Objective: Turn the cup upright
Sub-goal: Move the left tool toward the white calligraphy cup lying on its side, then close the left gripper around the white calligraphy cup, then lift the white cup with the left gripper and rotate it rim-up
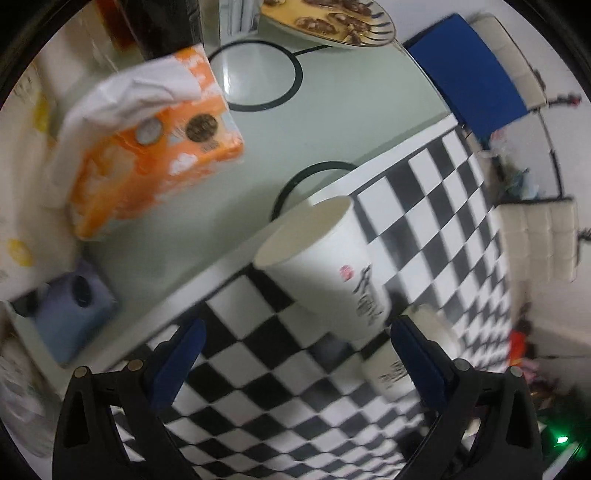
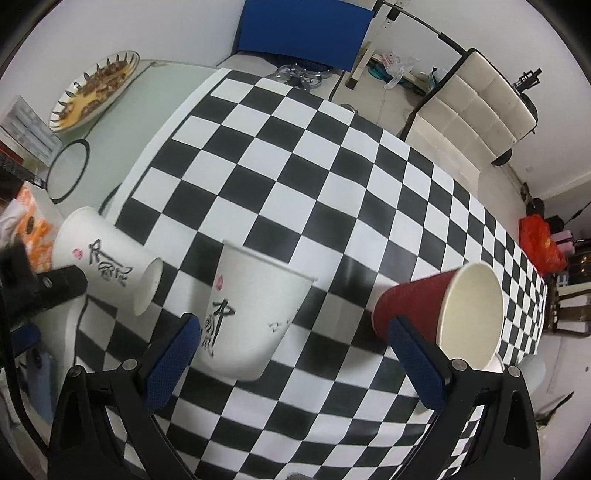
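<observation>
A white paper cup with black calligraphy [image 1: 325,269] lies on its side on the checkered cloth, mouth toward the upper left, just ahead of my open left gripper [image 1: 295,354]; it shows at the left of the right wrist view [image 2: 107,258]. A second white cup [image 2: 251,314] stands mouth-down between the fingers of my open right gripper [image 2: 295,350]; it also shows in the left wrist view [image 1: 388,373]. A red cup [image 2: 443,317] lies on its side at the right, mouth toward me, beside the right finger.
An orange tissue pack [image 1: 147,147], a blue object [image 1: 70,314] and a plate of food [image 1: 332,18] sit on the pale green table beside the checkered cloth [image 2: 332,166]. A blue chair [image 2: 303,29] and a white chair [image 2: 476,107] stand beyond the table.
</observation>
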### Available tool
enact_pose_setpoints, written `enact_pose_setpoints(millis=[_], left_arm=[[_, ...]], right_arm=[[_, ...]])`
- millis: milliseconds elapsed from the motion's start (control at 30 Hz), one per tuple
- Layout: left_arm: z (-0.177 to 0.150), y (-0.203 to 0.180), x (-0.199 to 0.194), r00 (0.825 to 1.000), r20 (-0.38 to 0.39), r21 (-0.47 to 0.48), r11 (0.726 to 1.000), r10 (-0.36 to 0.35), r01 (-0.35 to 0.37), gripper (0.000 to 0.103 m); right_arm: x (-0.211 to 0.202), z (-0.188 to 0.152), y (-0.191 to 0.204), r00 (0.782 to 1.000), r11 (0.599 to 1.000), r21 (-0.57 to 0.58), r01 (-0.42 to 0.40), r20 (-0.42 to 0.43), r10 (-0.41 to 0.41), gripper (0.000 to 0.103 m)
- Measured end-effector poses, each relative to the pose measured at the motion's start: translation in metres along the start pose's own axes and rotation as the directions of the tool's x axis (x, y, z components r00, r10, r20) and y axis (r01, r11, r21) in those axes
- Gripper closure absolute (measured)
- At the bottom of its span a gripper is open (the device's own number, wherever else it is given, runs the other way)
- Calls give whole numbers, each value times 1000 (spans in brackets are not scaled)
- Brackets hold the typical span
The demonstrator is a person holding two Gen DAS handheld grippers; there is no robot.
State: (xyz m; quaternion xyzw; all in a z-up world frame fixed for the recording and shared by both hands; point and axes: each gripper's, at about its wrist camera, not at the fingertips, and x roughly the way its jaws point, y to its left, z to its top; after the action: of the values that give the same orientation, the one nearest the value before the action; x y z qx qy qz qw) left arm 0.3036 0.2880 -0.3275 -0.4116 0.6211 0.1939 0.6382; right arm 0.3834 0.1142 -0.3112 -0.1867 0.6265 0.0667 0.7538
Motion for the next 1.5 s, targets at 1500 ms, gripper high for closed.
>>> enact_pose_setpoints(millis=[1500], left_arm=[[-88,-46,-51,948,302,562,785,100,-261,36]], right_arm=[[-42,-83,-52,1000,992,124,-8,-28,12,1]])
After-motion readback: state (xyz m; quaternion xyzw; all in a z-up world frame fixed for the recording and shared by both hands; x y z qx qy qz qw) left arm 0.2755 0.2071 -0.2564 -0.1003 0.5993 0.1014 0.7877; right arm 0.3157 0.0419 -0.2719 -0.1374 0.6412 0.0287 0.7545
